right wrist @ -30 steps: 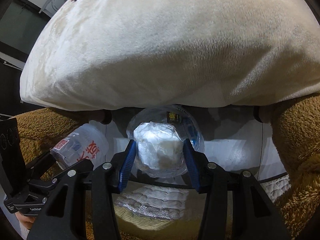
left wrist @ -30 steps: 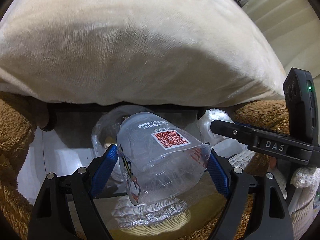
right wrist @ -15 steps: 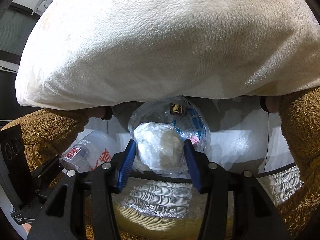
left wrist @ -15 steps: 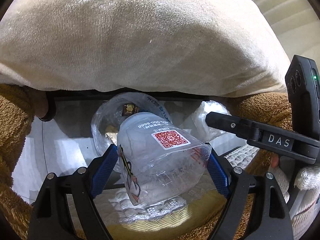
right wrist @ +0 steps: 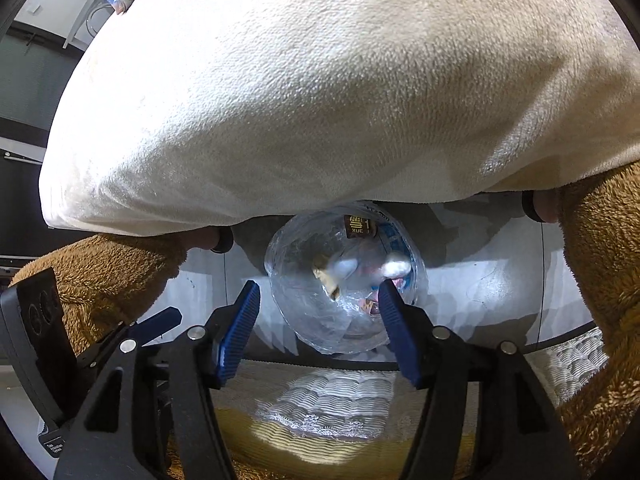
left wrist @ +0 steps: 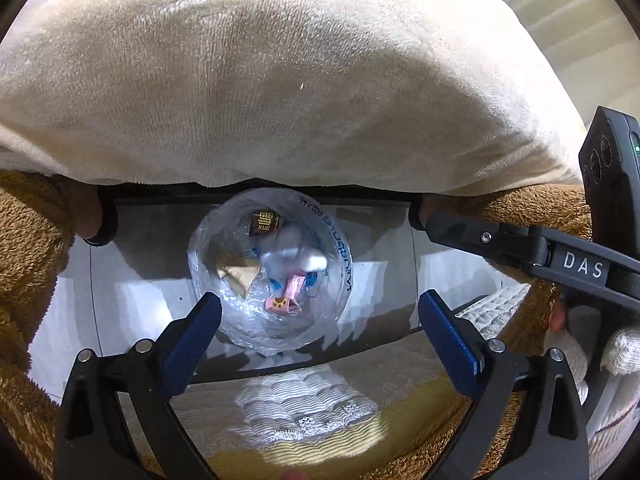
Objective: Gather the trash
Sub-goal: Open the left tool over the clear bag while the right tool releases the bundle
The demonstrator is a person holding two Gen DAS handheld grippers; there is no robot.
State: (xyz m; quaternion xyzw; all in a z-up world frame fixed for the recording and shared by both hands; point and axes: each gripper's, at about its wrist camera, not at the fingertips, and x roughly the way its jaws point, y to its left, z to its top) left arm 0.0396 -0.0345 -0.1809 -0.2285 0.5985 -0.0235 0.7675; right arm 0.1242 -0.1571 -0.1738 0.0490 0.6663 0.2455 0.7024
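Left wrist view shows your left tongs [left wrist: 320,326] spreading wide with nothing between the blue pads; the trash now lies below them inside the clear bag-lined bin [left wrist: 268,276], where a brown wrapper [left wrist: 266,222], a tan scrap [left wrist: 236,274] and a blurred white piece [left wrist: 312,262] can be made out. Your right tongs [right wrist: 318,330] are opening too, empty, hanging over the same bin mouth; in the right wrist view a white wad [right wrist: 396,268] sits blurred in the bin just past the right pad, so it may not have settled. The risk, as I judge it, comes from crowding: both tools sit close over one small opening, and the right tool's arm [left wrist: 520,244] crosses just beside your left pad, so pulling both away at once could knock them together or catch the thin bag rim and tip the bin. The cream cushion [left wrist: 280,80] overhangs the bin's far edge, and the brown fleece [right wrist: 120,272] presses in on either side, so there is little room forward or sideways. The open way looks to be up and back toward you, over the white quilted cloth [left wrist: 308,408]. Move one hand at a time.
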